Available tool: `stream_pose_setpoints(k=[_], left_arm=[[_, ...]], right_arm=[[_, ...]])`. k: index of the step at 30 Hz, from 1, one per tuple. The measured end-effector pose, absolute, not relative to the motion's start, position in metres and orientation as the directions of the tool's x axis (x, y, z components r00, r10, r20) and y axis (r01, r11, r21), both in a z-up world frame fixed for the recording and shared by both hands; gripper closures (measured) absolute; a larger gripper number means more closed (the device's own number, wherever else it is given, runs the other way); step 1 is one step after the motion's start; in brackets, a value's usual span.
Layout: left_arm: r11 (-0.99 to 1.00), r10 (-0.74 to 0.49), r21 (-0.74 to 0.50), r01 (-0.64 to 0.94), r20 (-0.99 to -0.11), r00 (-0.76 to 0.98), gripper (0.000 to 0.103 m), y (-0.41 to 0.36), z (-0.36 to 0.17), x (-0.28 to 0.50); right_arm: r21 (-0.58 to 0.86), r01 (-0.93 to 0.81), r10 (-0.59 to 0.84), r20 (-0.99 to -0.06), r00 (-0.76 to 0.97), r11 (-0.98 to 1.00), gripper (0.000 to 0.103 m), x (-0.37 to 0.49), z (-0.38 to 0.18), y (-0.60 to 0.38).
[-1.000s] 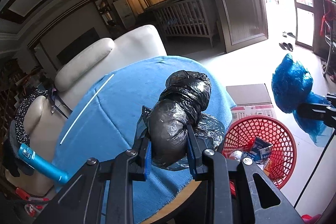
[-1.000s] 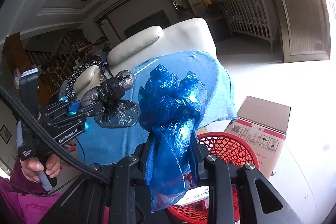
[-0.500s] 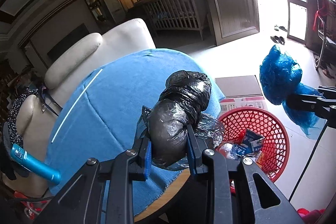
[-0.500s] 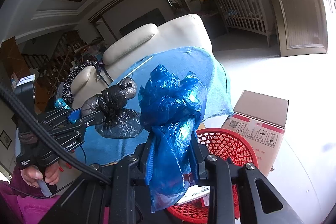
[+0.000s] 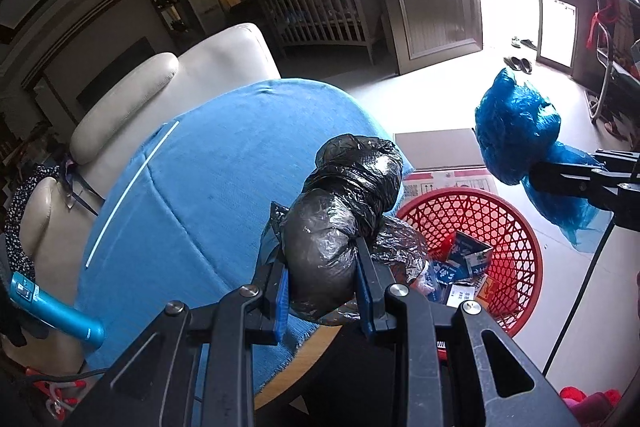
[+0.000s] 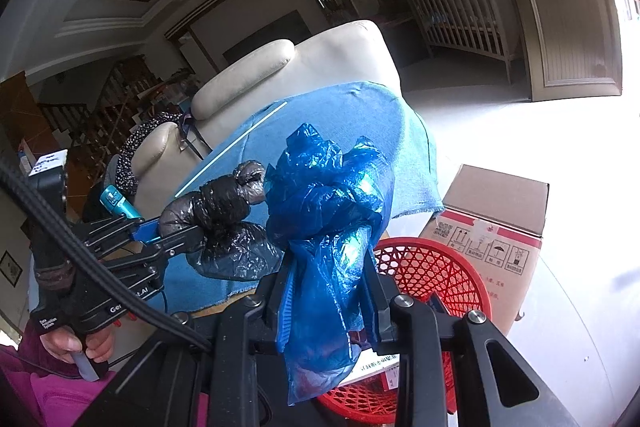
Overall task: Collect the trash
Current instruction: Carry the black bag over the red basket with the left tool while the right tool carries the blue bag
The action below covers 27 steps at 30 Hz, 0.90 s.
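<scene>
Right between the 2 fingers of the left gripper [image 5: 322,279] sits a black plastic bag [image 5: 340,227], knotted into a lumpy bundle; the blue pads pinch its lower bulge from both sides, and the twisted upper part juts forward past the fingertips. A looser flap of the same film hangs just below and to the right of the fingers. The right gripper [image 6: 328,301] pinches a crumpled blue plastic bag [image 6: 332,211] in the same way, its 2 fingers pressed against the gathered neck, the ruffled top rising ahead of the tips and a tail drooping beneath them. In the left wrist view that blue bag [image 5: 516,131] hangs off to the right, well apart from the black one. Below and ahead of both pairs of fingers stands a red mesh basket [image 5: 516,227] on the pale floor, holding small printed cartons [image 5: 464,259]. Beyond it lies a cardboard box [image 6: 496,211]. Under the left fingers spreads a blue cloth [image 5: 224,179] over a round table, with a thin white stick [image 5: 132,187] on it. Behind the cloth stands a cream armchair [image 5: 192,75]. A person's hand [image 6: 76,343] grips the left gripper's handle.
</scene>
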<state>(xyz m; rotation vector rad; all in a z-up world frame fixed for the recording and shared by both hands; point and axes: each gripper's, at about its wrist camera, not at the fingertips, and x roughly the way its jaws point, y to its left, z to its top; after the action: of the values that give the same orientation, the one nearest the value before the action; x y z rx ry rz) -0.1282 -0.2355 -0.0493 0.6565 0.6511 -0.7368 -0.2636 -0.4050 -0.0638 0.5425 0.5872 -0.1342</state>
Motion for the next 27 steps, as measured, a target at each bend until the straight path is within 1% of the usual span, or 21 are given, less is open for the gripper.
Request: stream_pose_setpoints(k=[9, 27], left_arm=[[0.561, -0.379, 0.293, 0.774, -0.740, 0.555, 0.073, -0.2368, -0.0534, -0.1282], [0.546, -0.381, 0.299, 0.783, -0.744, 0.550, 0.073, -0.2377, -0.0517, -0.1290]], right_arm=[[0.445, 0.277, 0.031, -0.571, 0.820, 0.852, 0.073, -0.2607, -0.0694, -0.4061], [0.430, 0.287, 0.024, -0.588, 0.809, 0.856, 0.073, -0.2610, -0.0709, -0.4067]])
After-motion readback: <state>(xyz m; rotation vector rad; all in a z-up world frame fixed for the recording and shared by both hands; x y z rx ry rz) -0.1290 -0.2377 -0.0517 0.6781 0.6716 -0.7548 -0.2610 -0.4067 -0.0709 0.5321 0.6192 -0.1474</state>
